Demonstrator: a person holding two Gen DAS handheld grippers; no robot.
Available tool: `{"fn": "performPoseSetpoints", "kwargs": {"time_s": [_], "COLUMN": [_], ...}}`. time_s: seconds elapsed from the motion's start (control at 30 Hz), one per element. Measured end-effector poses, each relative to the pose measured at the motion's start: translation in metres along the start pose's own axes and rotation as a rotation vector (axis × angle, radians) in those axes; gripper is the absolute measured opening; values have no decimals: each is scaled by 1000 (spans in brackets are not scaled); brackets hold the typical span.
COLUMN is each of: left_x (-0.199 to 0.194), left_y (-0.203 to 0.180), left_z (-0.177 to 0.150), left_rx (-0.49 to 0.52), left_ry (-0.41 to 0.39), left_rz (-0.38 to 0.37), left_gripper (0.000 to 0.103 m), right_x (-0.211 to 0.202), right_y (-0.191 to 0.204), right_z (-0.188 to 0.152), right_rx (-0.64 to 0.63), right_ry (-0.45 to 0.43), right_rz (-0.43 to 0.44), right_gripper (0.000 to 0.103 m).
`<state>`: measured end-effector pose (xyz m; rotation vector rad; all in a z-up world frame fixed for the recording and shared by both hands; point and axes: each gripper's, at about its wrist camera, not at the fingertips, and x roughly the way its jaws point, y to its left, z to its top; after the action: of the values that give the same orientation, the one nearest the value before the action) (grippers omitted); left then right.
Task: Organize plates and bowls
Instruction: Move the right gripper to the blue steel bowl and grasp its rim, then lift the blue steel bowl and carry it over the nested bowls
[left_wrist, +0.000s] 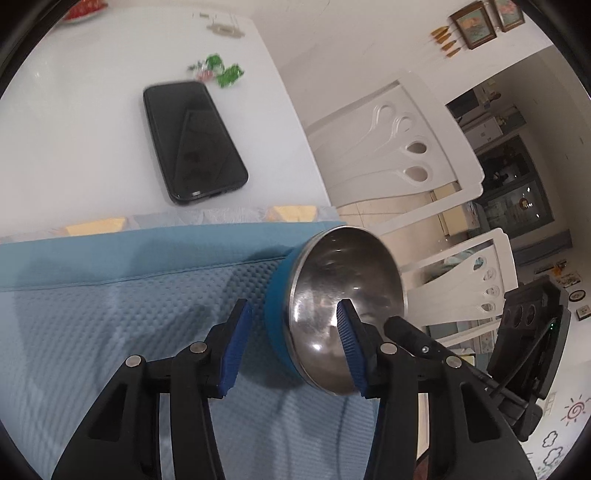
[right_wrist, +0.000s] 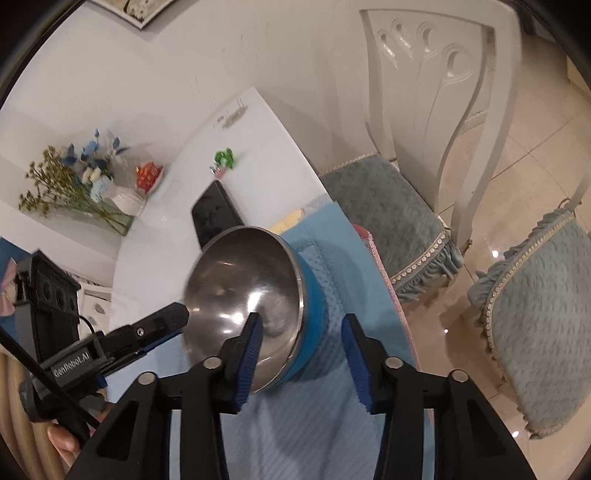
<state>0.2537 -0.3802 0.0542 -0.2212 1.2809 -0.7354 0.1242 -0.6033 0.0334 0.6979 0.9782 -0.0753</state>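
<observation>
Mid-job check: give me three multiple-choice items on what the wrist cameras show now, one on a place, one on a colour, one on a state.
1. Where does the black phone lie?
A. on the white table beyond the blue cloth
B. on a chair cushion
C. inside the bowl

2. What colour is the outer wall of the steel-lined bowl?
A. red
B. blue
C. yellow

3. How does the bowl sit?
A. flat, mouth up
B. upside down
C. tipped on its side, mouth toward the cameras

Answers: 1 A, the phone rests on bare tabletop past the cloth's edge. 2 B, a blue band rings the steel rim. 3 C, both views look straight into its shiny inside.
</observation>
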Motion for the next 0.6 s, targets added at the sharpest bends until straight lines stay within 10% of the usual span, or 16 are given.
{"fn": "performPoseSetpoints", "kwargs": {"time_s": [0.2,0.6], "left_x": [31,-7], "left_y": [1,-14], "left_z": [-3,-14], "left_rx": [54,97], "left_ry": [65,9], "left_rz": [21,39], "left_gripper": [18,16], "right_x": [27,8], "right_y": [-4,21], "right_z": [0,-5], "right_rx": [-30,-71], "right_ry": [15,-8], "right_rz": [-14,-65], "right_gripper": [26,18]}}
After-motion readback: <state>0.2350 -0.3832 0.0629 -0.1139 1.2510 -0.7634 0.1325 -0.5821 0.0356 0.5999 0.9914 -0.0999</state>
